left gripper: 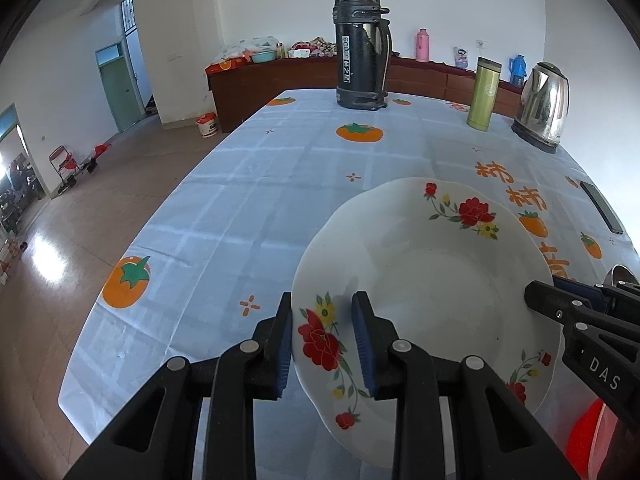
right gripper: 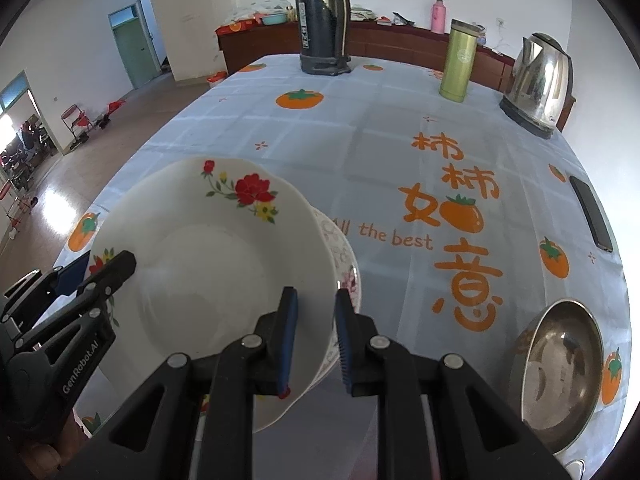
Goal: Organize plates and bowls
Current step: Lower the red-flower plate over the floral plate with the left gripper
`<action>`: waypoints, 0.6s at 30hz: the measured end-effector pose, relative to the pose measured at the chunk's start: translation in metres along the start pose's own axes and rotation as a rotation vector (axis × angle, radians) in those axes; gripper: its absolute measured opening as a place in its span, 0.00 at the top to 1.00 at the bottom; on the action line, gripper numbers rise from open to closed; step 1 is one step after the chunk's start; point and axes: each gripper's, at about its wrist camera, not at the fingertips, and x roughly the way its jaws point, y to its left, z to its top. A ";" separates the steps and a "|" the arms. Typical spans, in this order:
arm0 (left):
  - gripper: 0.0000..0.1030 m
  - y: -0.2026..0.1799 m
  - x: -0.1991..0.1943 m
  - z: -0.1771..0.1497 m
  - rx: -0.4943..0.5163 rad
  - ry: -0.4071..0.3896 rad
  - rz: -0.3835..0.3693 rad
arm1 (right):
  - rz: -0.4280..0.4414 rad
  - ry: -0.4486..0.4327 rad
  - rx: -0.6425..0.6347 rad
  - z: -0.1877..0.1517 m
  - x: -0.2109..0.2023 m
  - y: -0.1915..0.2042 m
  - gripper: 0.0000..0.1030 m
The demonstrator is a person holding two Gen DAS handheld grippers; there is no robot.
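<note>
A white deep plate with red flowers [left gripper: 432,280] [right gripper: 216,264] is gripped from both sides. My left gripper [left gripper: 325,344] is shut on its left rim, one blue pad under the rim and one inside it. My right gripper [right gripper: 316,340] is shut on the opposite rim. Each gripper shows in the other's view: the right gripper [left gripper: 548,292] at the plate's right edge, the left gripper [right gripper: 100,270] at its left edge. A second plate with a grey and pink patterned rim [right gripper: 342,256] lies just under the floral one; I cannot tell whether the right pads catch it too.
A steel bowl [right gripper: 560,368] sits at the near right of the persimmon tablecloth [right gripper: 360,140]. At the far end stand a black thermos jug [left gripper: 360,48], a green tumbler [left gripper: 484,94] and a steel kettle [left gripper: 544,104]. A phone [right gripper: 592,216] lies at the right edge. Floor drops off left.
</note>
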 end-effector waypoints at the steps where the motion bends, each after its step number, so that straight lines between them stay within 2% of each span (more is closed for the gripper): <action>1: 0.70 -0.001 0.000 0.000 0.001 0.000 -0.001 | -0.002 0.000 0.001 0.000 0.000 -0.001 0.81; 18: 0.70 -0.014 0.003 0.003 0.024 0.001 -0.019 | -0.023 0.003 0.026 -0.002 0.000 -0.014 0.81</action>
